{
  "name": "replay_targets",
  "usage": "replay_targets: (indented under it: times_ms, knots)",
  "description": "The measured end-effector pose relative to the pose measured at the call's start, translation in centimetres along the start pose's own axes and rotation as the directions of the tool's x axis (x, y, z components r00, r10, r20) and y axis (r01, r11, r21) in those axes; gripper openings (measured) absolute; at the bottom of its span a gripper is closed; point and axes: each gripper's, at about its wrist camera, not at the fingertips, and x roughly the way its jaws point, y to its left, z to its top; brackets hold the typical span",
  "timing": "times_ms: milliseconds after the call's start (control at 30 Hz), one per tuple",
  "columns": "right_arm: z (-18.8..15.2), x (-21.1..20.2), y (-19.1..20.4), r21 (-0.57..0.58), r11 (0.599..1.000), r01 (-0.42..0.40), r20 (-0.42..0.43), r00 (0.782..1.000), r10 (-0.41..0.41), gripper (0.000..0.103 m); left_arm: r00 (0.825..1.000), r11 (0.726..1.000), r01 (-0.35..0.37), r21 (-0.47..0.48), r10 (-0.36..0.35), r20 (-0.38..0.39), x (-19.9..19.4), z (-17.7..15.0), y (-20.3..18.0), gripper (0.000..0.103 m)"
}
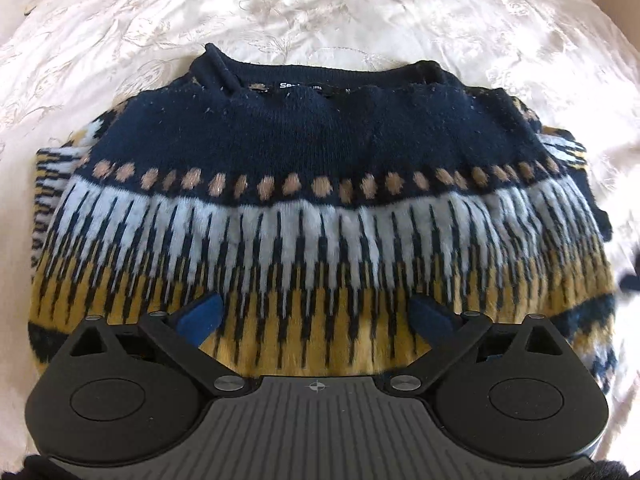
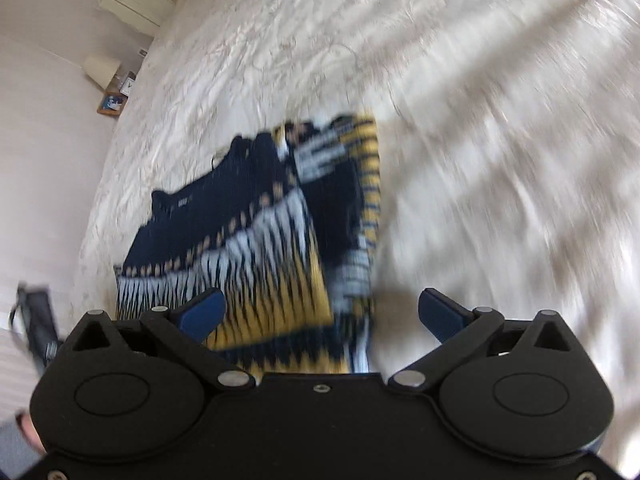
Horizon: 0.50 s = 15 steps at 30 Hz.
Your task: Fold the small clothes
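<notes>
Cream embroidered bedspread (image 1: pixel 360 8) carries the navy, white and mustard patterned knit sweater (image 1: pixel 312 184), lying flat and partly folded, sleeves tucked under. Left gripper (image 1: pixel 316 316) hovers over its hem, jaws apart; right gripper (image 2: pixel 320 312) likewise apart — its view is blurred. Risk: thick fuzzy knit may slip or bunch if pinched shallowly. No containers visible.

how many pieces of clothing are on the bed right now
1. A single patterned sweater lies on the white bedspread, neckline away from the left gripper, with sleeves seemingly folded in. Anything tucked underneath it would be hidden.
</notes>
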Motion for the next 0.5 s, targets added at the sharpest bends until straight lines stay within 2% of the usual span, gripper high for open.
replay_targets:
  times_ms: [233,500]
  knots:
    - [2.9,3.5,-0.6,0.011,1.0,-0.026,-0.047,0.999,0.026,0.103,1.0,0.999,0.007,0.031,-0.007,-0.02,-1.0,-3.3,-0.7,0.1]
    - [4.0,6.3,-0.3,-0.02,0.995,-0.094,-0.073,0.993,0.093,0.103,0.998,1.0,0.007,0.019,-0.006,-0.059,0.5,-4.2,-0.5,0.101]
